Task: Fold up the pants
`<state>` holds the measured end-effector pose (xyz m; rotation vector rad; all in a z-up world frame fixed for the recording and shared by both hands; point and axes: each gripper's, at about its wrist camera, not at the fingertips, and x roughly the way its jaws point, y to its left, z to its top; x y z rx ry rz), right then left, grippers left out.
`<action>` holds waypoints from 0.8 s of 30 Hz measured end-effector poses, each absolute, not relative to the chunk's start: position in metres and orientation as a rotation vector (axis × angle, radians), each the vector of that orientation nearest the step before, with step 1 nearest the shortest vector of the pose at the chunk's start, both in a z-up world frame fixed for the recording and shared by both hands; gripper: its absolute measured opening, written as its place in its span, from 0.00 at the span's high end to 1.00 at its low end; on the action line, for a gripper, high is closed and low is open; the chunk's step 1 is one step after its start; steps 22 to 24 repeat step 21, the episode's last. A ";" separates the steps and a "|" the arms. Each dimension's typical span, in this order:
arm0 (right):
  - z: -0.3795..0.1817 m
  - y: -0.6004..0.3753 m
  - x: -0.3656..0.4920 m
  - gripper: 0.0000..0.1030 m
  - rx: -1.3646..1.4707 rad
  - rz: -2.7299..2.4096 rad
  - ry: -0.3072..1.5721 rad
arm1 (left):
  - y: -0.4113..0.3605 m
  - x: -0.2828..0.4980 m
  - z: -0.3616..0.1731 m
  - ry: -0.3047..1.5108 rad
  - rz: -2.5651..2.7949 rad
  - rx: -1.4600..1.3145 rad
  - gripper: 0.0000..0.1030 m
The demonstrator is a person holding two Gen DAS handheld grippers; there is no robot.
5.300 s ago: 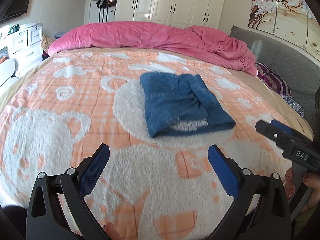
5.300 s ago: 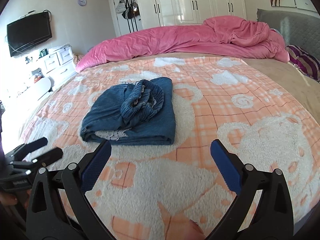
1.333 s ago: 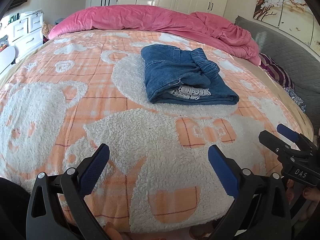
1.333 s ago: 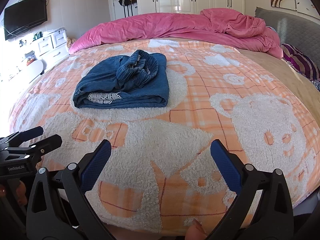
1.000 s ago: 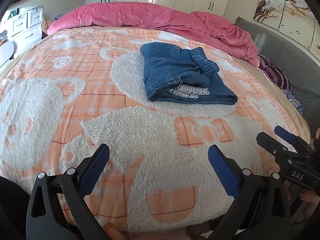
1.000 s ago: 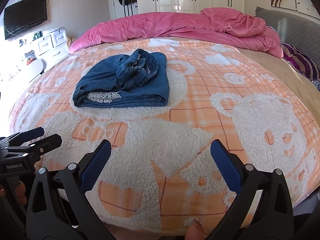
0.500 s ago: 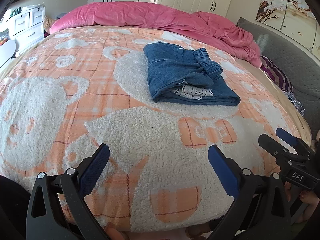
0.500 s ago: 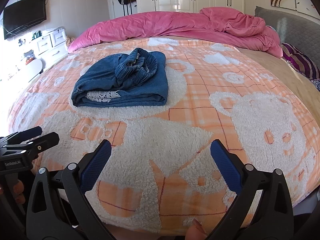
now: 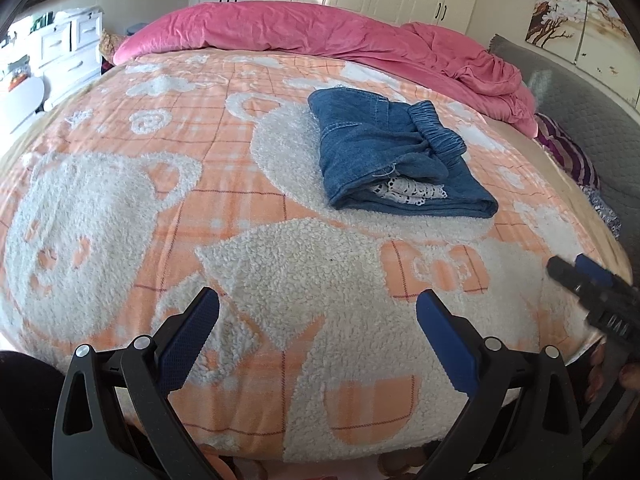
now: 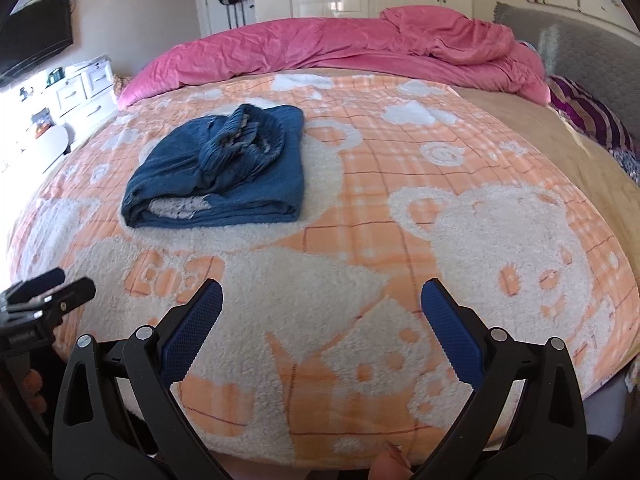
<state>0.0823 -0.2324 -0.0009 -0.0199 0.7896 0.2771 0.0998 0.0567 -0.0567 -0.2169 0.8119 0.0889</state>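
The blue denim pants (image 9: 394, 158) lie folded in a compact stack in the middle of the bed, with white lace showing at the near edge; they also show in the right wrist view (image 10: 224, 172). My left gripper (image 9: 318, 314) is open and empty, held low over the near edge of the bed, well short of the pants. My right gripper (image 10: 320, 308) is open and empty, also at the near edge. Each gripper shows in the other's view: the right one at the right edge (image 9: 580, 276), the left one at the left edge (image 10: 48, 284).
An orange and white bear-pattern fleece blanket (image 9: 120, 200) covers the bed. A pink duvet (image 9: 320, 36) is bunched along the far side. A grey headboard (image 9: 600, 112) and striped pillow (image 9: 568, 152) are at right. White drawers (image 9: 68, 56) stand at left.
Both grippers have drifted slightly, so the pants sit a little differently in each view. The pants have not moved and both grippers stay open and empty.
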 end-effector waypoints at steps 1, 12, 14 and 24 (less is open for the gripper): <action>0.001 -0.236 0.085 0.09 -0.004 0.269 0.794 | 0.057 0.101 -0.056 0.817 0.099 -0.207 0.04; 0.025 -0.366 0.212 0.09 0.139 0.054 0.897 | 0.153 0.151 -0.010 0.761 0.168 -0.310 0.04; 0.014 -0.400 0.243 0.09 0.092 -0.065 0.900 | 0.203 0.184 -0.016 0.840 0.249 -0.332 0.04; -0.065 -0.486 0.333 0.08 0.180 -0.289 1.040 | 0.318 0.259 -0.084 0.979 0.526 -0.371 0.04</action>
